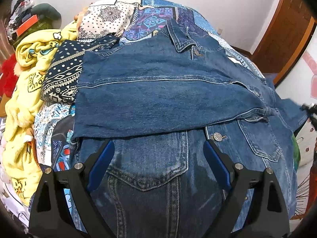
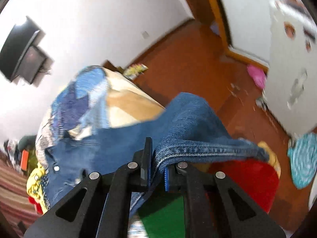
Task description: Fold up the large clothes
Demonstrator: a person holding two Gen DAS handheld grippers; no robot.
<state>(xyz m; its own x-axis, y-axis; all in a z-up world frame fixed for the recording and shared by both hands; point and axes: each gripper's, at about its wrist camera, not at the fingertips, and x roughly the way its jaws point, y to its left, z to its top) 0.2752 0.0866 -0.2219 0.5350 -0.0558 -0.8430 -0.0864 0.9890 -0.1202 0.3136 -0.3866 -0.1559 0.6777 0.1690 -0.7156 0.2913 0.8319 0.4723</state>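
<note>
Through the left wrist camera I see my left gripper (image 1: 158,164) spread wide above the denim jacket (image 1: 168,103), nothing between its blue pads (image 1: 101,164) — it hangs over a chest pocket flap (image 1: 146,178). The jacket lies on the patchwork bedspread (image 1: 150,17), one sleeve folded across it; a yellow blanket (image 1: 21,107) is heaped just left of the jacket.

Through the right wrist camera, blurred, my right gripper (image 2: 156,170) is pinching the jacket's stitched hem (image 2: 198,150) — the denim drapes from the jaws back onto the bedspread.

Denim jacket (image 1: 158,99) on patchwork-covered, probably, bed (image 1: 158,11)
</note>
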